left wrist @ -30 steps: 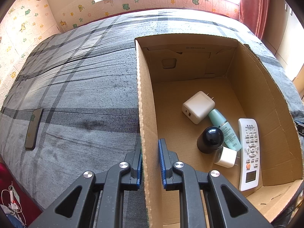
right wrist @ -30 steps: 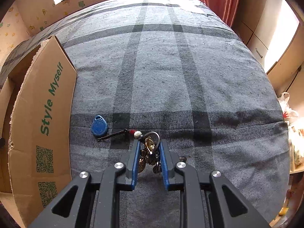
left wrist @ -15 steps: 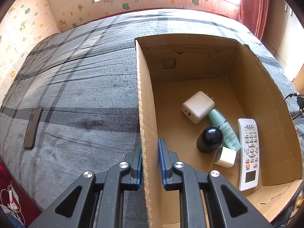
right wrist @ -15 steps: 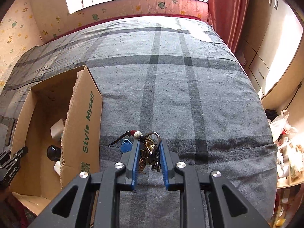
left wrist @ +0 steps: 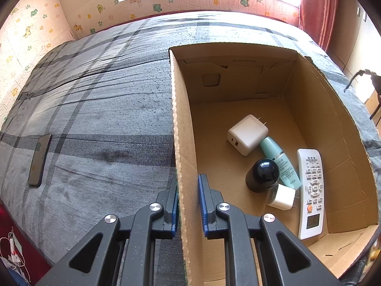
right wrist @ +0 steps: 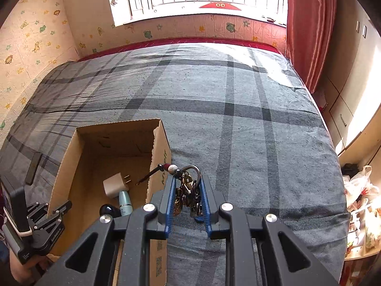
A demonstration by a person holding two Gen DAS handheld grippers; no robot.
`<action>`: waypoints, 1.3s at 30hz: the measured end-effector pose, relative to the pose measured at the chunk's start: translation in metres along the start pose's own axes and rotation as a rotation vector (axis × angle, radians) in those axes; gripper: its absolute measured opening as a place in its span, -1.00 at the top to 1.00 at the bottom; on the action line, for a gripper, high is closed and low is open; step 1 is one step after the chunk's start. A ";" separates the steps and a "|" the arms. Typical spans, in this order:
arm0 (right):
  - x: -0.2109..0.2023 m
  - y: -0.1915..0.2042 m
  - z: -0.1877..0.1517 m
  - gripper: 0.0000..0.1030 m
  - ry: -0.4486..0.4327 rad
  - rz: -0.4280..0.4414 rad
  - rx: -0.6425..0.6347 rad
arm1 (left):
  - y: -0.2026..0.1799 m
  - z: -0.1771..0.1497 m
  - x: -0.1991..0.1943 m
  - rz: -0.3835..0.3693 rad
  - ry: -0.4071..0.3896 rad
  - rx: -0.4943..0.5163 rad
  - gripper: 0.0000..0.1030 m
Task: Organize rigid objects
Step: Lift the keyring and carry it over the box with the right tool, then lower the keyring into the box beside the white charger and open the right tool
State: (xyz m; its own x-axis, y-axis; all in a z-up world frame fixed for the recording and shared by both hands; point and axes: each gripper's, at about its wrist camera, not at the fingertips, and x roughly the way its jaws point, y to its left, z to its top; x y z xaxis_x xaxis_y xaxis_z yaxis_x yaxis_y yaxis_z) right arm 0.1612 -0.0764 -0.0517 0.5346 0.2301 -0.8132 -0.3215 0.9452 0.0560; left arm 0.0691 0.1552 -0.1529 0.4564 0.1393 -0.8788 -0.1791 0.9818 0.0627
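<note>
L wrist view: left gripper [left wrist: 188, 205] clamped on near left wall of cardboard box [left wrist: 181, 128], tilted steeply down; charger [left wrist: 247, 134], bottle [left wrist: 281, 164], remote [left wrist: 310, 190] lying inside. R wrist view: right gripper [right wrist: 185, 195] pinched on key bunch [right wrist: 188, 188], hanging just right of box's right wall, cord w/ beads [right wrist: 154, 172] poking over the rim. Box opening lies to the left & below; gripper pitched down, above the bed [right wrist: 238, 124].

You have a brown cardboard box [left wrist: 185, 143] on a grey bedspread [left wrist: 100, 109] crossed by darker plaid stripes. Inside lie a white charger [left wrist: 247, 134], a pale teal bottle [left wrist: 279, 162], a glossy black round-topped object [left wrist: 262, 175] and a white remote [left wrist: 310, 190] with an orange button.
</note>
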 end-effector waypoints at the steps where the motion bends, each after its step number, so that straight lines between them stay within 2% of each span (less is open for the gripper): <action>1: -0.001 0.006 0.002 0.60 -0.003 0.008 -0.008 | 0.000 0.000 0.000 -0.002 0.000 -0.002 0.70; 7: 0.003 0.039 0.017 0.60 -0.008 0.068 -0.054 | 0.001 0.000 0.001 -0.003 -0.002 -0.001 0.70; 17: 0.035 0.081 0.019 0.60 0.055 0.123 -0.096 | 0.001 0.000 0.001 -0.006 -0.003 -0.002 0.69; 25: 0.066 0.096 0.015 0.59 0.123 0.124 -0.111 | 0.003 0.000 0.001 -0.016 -0.005 -0.012 0.69; 39: 0.130 0.113 -0.001 0.59 0.264 0.073 -0.140 | 0.003 -0.001 0.000 -0.018 -0.005 -0.013 0.69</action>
State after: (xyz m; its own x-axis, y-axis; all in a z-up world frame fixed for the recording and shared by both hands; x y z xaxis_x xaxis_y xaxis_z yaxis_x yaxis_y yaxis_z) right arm 0.1935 0.0604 -0.1513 0.2903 0.2101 -0.9336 -0.4661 0.8831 0.0538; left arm 0.0680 0.1582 -0.1529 0.4641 0.1228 -0.8772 -0.1823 0.9824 0.0411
